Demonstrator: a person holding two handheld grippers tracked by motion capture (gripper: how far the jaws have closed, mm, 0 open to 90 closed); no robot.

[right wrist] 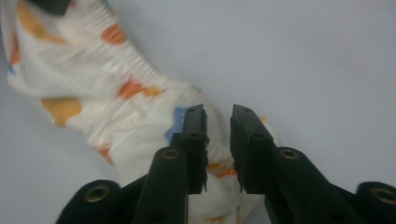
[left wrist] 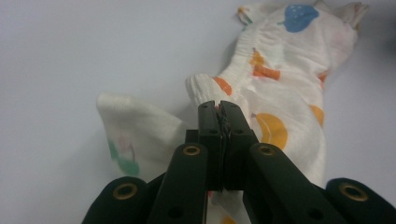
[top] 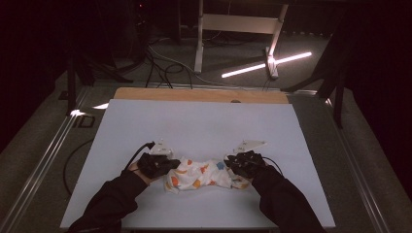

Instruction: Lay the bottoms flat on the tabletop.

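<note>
Left gripper (left wrist: 219,109): jaws pressed together, a fold of the elastic hem pinched between the tips, cloth bunched just above them. Right gripper (right wrist: 218,116): jaws a narrow gap apart over the other end of the garment, pads not seen pressing; cloth lay below and behind the gap, so no grip judged on that side. Small white garment (top: 201,175), printed with orange, yellow, blue and green shapes: lay crumpled and stretched sideways between the two grippers, on the near middle of the table; gathered waistband ran along its length in both gripper views; one pale flap with a green print spread flat beside the left jaws. Left gripper (top: 163,162) and right gripper (top: 240,162), seen from above: at opposite ends of the garment, black-sleeved forearms entered from the near edge, a cable trailed off the left one. White table top (top: 194,121): bare beyond the garment, wooden strip along the far edge. Beyond that: dark floor, cables, a pale desk frame, a bright light strip. Progress, as judged: one end secured, other end not yet taken; garment neither spread flat nor folded, creases throughout. Remaining, as judged: closing of the right jaws on the hem, pulling taut, smoothing, folding.
</note>
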